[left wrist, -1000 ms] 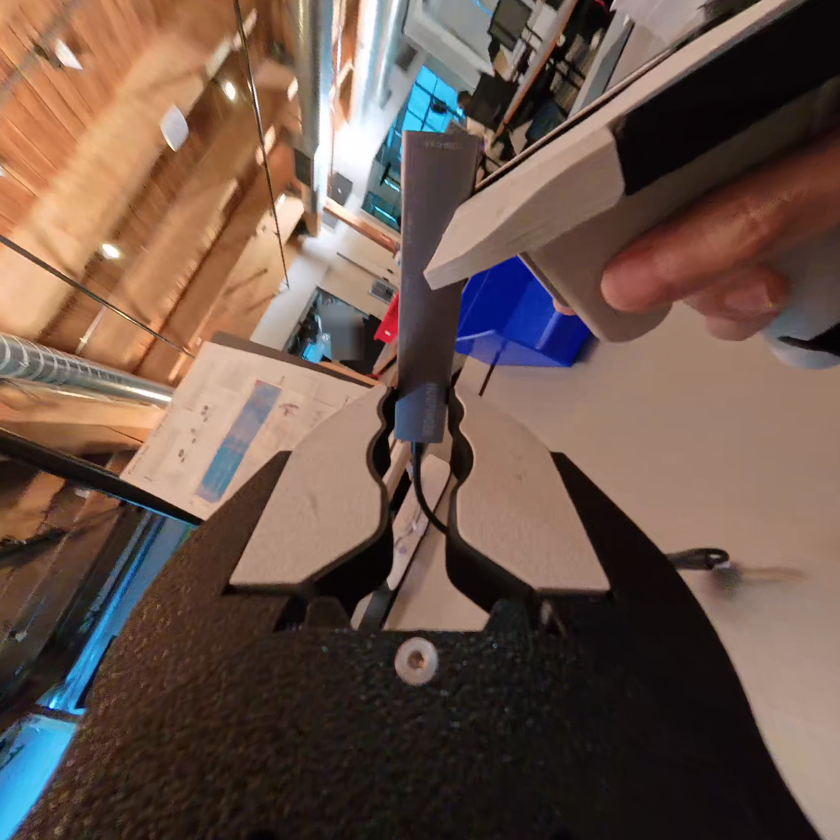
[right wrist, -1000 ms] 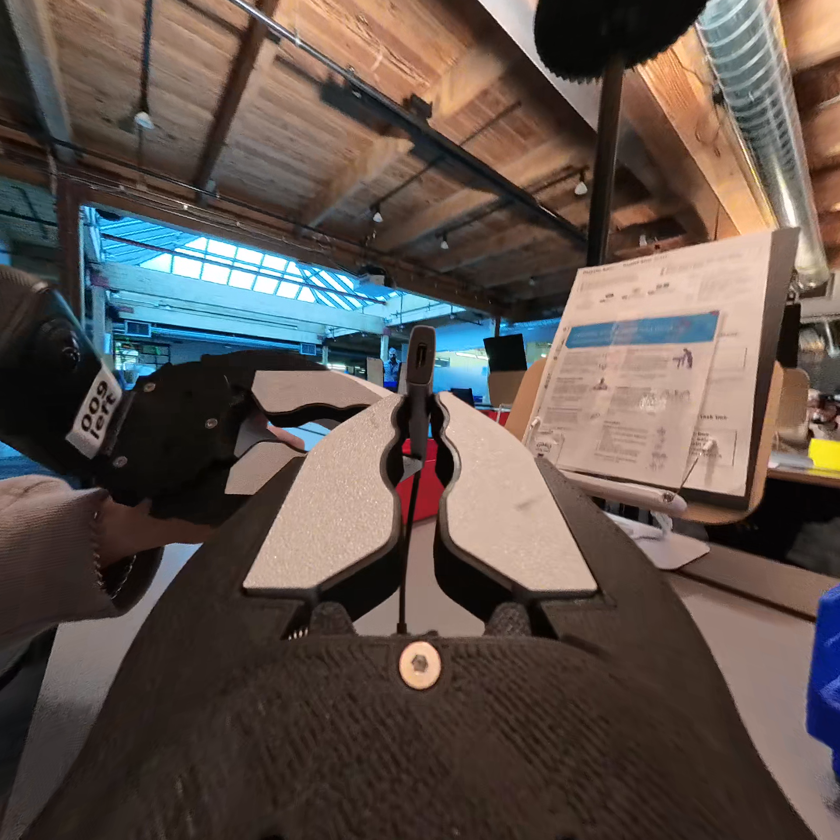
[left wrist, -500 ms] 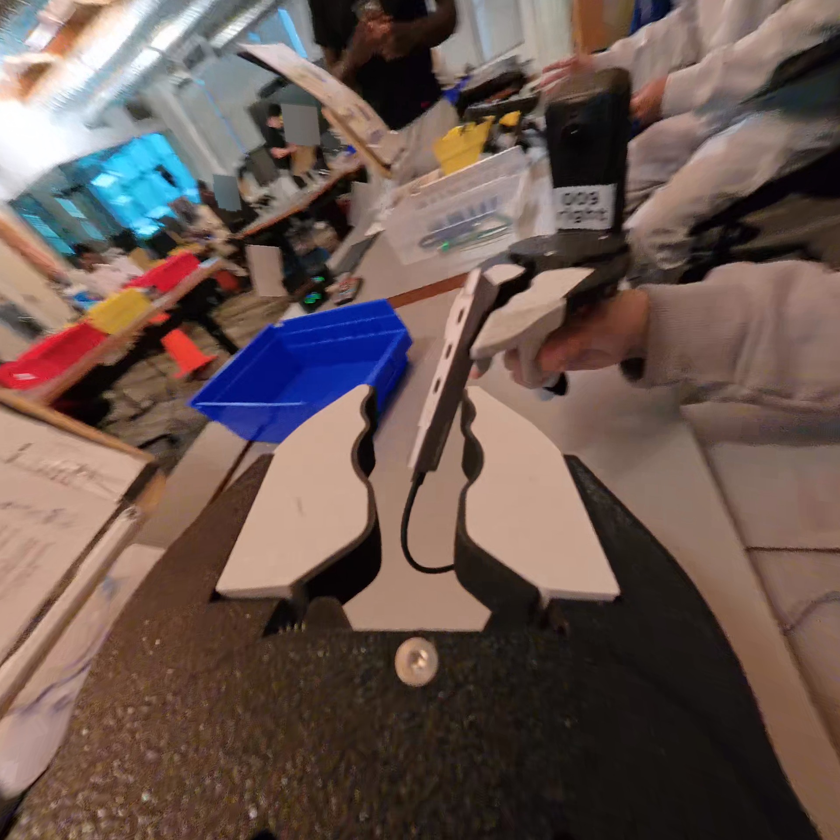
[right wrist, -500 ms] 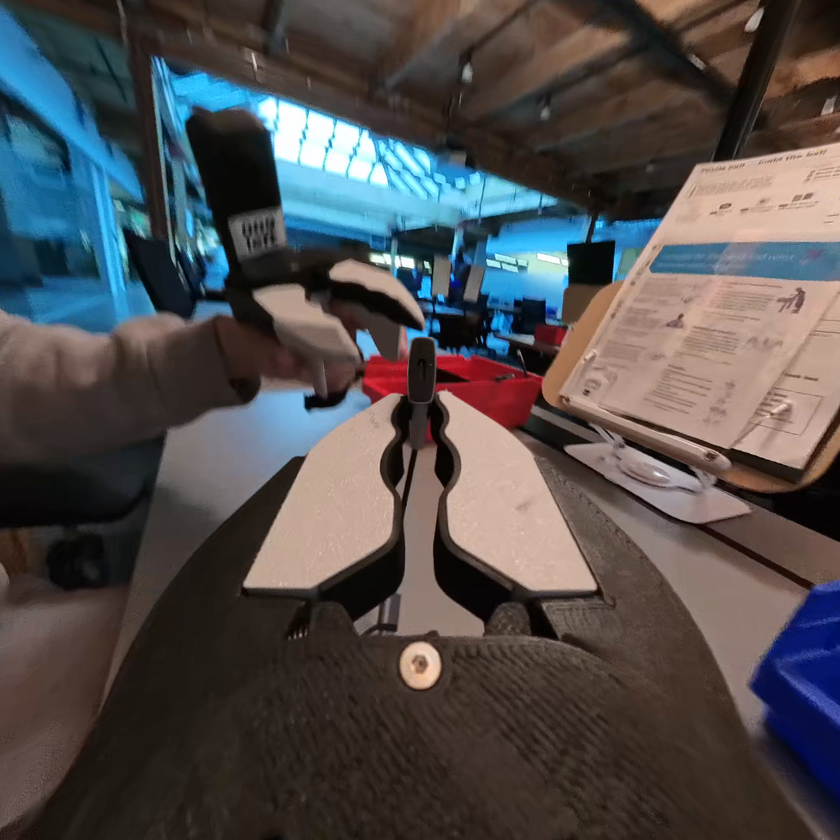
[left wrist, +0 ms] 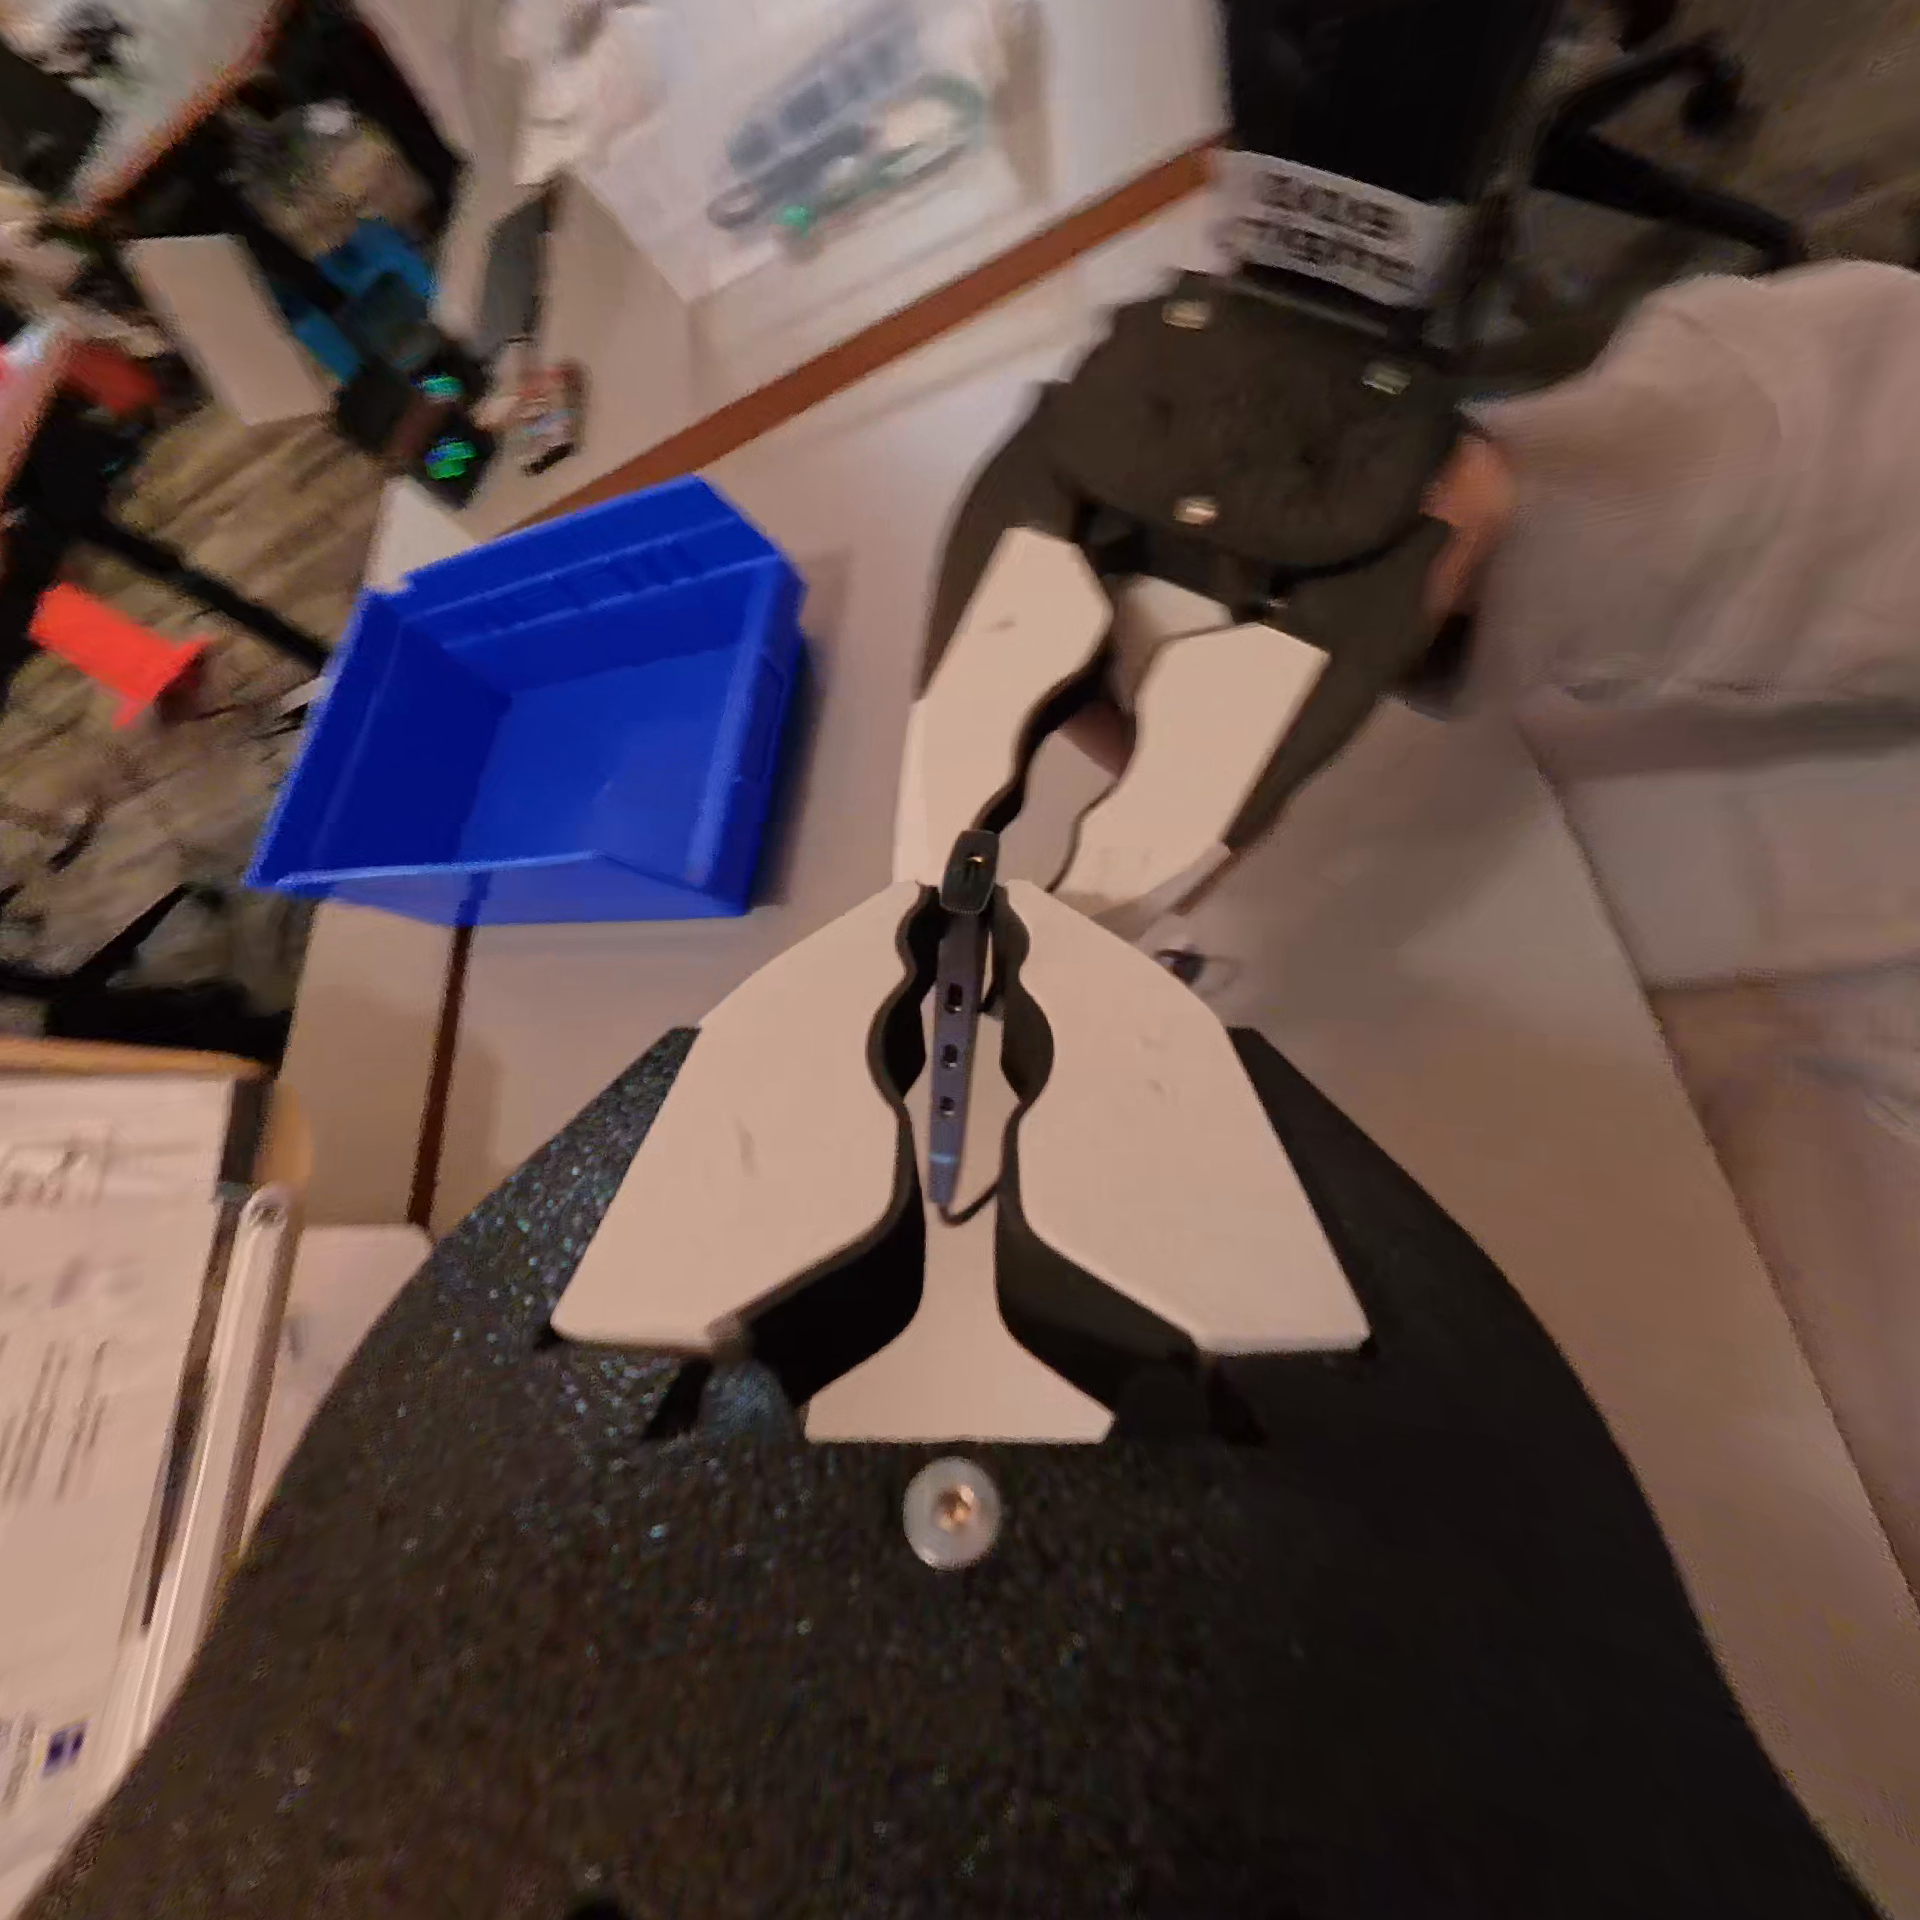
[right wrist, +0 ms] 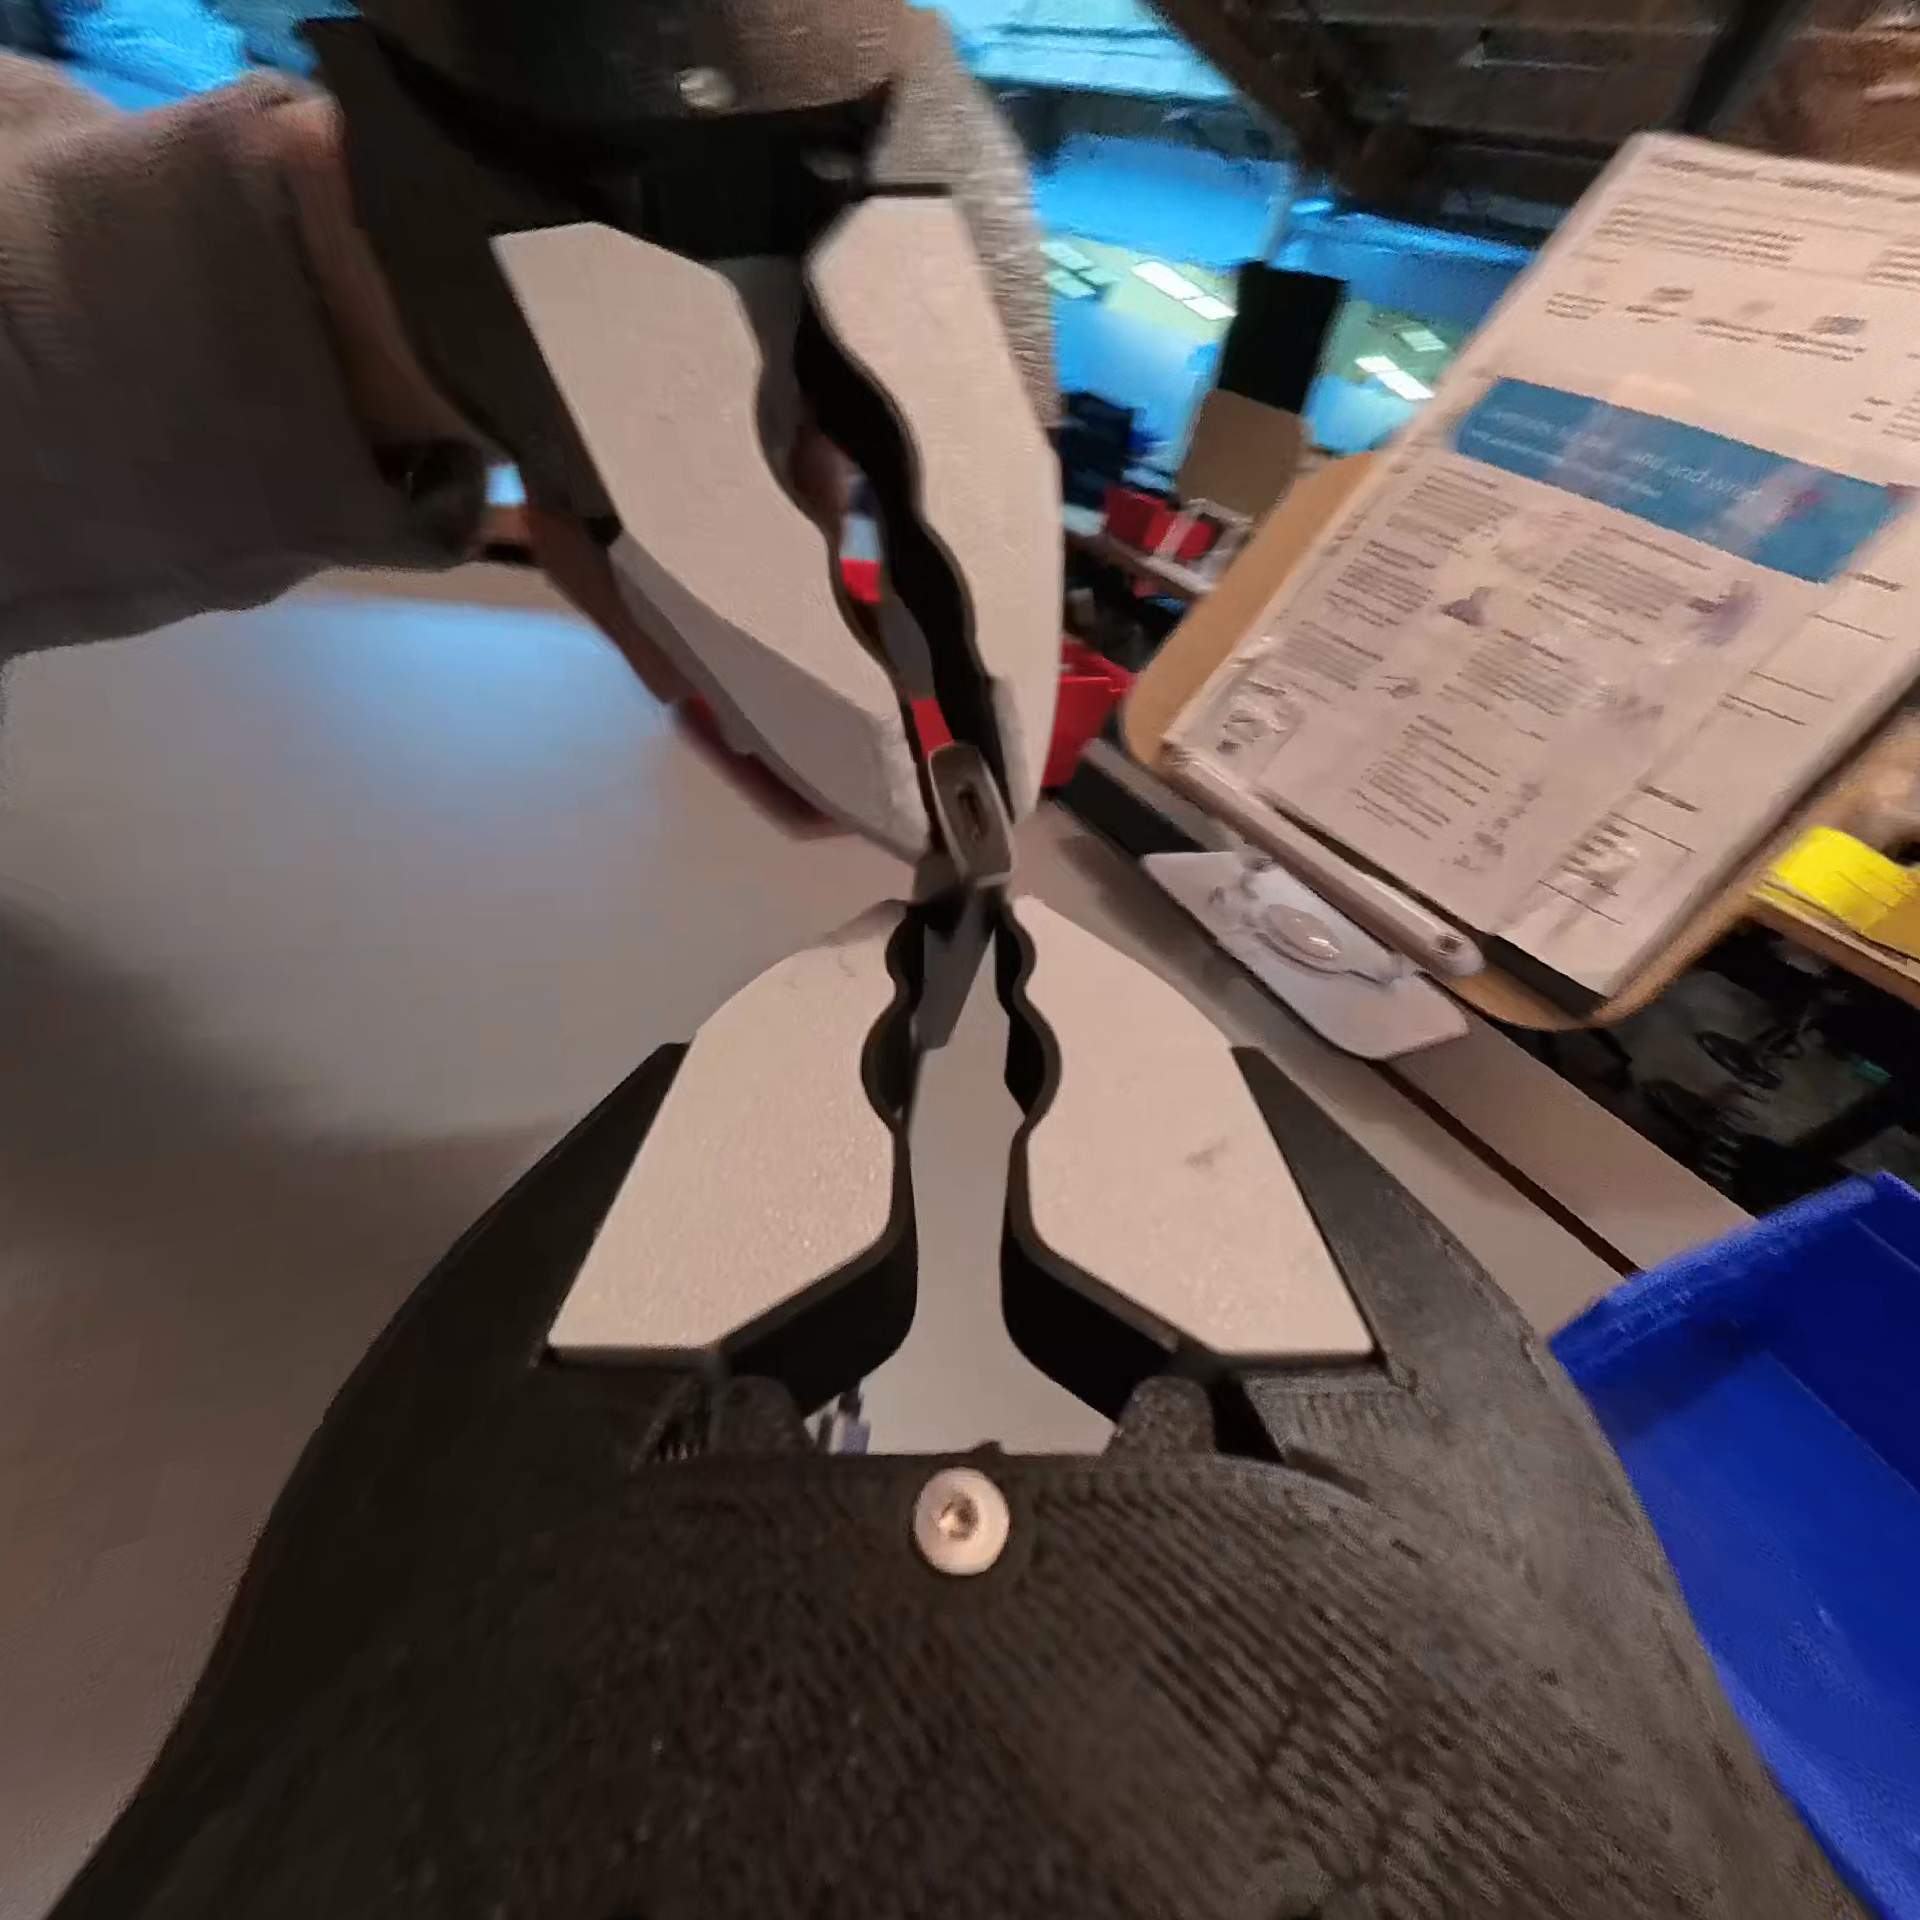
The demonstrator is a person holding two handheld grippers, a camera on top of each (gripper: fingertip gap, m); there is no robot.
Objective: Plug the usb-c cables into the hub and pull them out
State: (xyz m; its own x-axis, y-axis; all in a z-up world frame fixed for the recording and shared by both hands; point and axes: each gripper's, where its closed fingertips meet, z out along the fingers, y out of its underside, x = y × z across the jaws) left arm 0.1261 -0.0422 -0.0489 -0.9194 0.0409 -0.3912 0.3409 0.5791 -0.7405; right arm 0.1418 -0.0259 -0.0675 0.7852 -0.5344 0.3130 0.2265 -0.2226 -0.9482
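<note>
Pressed nearly together, the jaws of our left gripper pinch a slim grey USB-C hub on edge, so its row of small ports faces up toward the camera. Our right gripper has its jaws closed in the same way on a dark USB-C cable plug, whose thin cable runs back between the fingers.

Both tools are held above a pale tabletop, tip to tip. From the right wrist view, the far end of the hub sits just beyond our own fingertips, touching or almost touching the plug. Motion blur keeps us from telling whether the plug is seated in a port.

To the far left in the left wrist view sits an open blue plastic bin. A printed instruction sheet on a stand rises to the right in the right wrist view. A sleeved forearm holds the left tool.

We judge this to be the alignment or insertion step. The main risk is misalignment: the plug looks tilted relative to the hub, so pushing now could jam the connector against the port rim or bend it. The hub is gripped only along its thin edges, so a sideways push could twist it out of the left jaws. The plug could also slide back through the right fingers instead of entering.
</note>
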